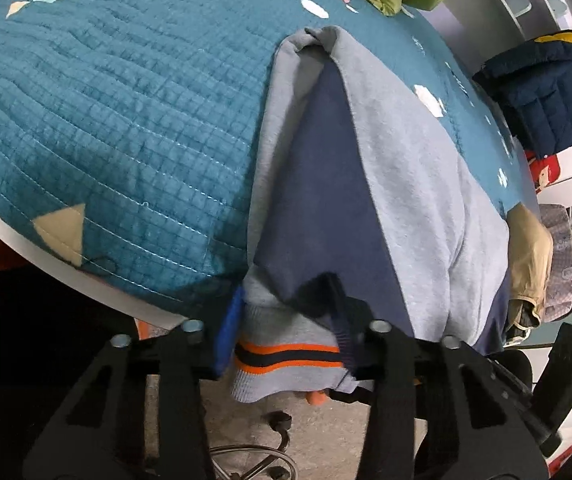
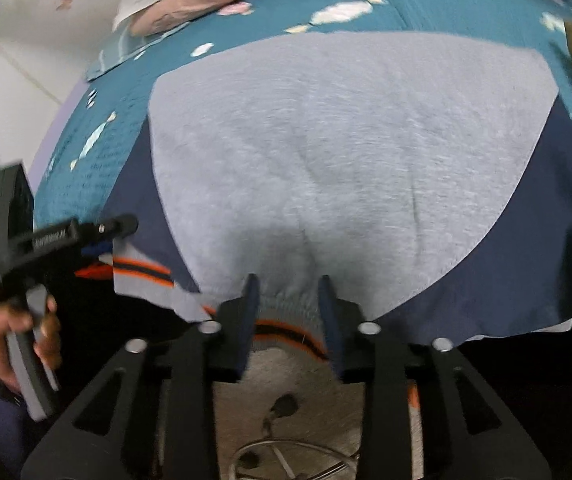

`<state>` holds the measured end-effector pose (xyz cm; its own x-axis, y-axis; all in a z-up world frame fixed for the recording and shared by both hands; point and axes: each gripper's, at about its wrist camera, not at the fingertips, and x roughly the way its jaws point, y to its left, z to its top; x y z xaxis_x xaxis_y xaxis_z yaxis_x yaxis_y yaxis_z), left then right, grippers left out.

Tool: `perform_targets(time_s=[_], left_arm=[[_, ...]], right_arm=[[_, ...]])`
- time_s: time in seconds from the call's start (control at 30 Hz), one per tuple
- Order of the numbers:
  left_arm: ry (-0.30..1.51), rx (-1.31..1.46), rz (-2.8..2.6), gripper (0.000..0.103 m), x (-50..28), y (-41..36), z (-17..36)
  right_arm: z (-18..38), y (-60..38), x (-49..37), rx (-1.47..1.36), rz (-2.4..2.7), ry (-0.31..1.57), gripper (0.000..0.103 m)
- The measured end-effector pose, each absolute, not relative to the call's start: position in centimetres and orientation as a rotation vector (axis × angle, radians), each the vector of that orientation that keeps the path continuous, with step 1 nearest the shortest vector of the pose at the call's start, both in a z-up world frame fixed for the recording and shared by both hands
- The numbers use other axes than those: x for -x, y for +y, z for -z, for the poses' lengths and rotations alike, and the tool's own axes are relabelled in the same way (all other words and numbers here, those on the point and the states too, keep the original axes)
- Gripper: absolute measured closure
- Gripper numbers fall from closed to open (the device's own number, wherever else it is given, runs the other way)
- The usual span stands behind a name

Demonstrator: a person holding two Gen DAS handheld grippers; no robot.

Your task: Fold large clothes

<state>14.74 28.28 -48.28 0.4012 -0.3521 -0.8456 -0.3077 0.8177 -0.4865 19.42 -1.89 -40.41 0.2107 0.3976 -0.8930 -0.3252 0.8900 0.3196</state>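
I have a grey and navy sweatshirt point(image 2: 346, 152) spread on the teal quilted bedspread point(image 1: 106, 120), its orange-striped ribbed hem point(image 1: 286, 354) hanging over the near edge of the bed. My left gripper point(image 1: 286, 340) straddles that hem at one corner with its jaws apart, fabric between them but not clamped. My right gripper point(image 2: 288, 320) is also open, its fingers either side of the hem near the middle. One sleeve looks already folded in across the body; I judge the lengthwise folds are still ahead, so the task is early.
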Motion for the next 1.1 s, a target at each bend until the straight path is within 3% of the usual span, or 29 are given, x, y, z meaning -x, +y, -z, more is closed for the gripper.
perform_targets(time_s=[0.17, 0.47, 0.87, 0.93, 0.97, 1.0, 1.1], left_arm=[[1.13, 0.688, 0.084, 0.087, -13.9, 29.0, 45.9], [1.081, 0.806, 0.205, 0.088, -14.6, 28.2, 42.8], [1.077, 0.826, 0.283, 0.088, -16.0, 26.7, 41.3], [1.078, 0.83, 0.288, 0.088, -16.2, 26.7, 41.3], [1.08, 0.83, 0.287, 0.088, -16.3, 26.6, 41.3], [1.083, 0.834, 0.286, 0.088, -16.4, 26.7, 41.4], [1.076, 0.809, 0.301, 0.087, -16.6, 26.3, 40.6]], right_arm=[[39.7, 0.2, -17.4, 0.05, -0.574, 1.175, 0.062], [37.7, 5.0, -14.8, 0.114, -0.772, 1.036, 0.042], [39.1, 10.0, -18.1, 0.195, -0.742, 0.95, 0.041], [39.3, 10.4, -18.7, 0.198, -0.739, 0.938, 0.052], [39.3, 10.6, -18.9, 0.198, -0.752, 0.933, 0.074], [39.4, 10.7, -19.2, 0.189, -0.751, 0.941, 0.086], [39.1, 10.0, -19.9, 0.157, -0.725, 0.952, 0.091]])
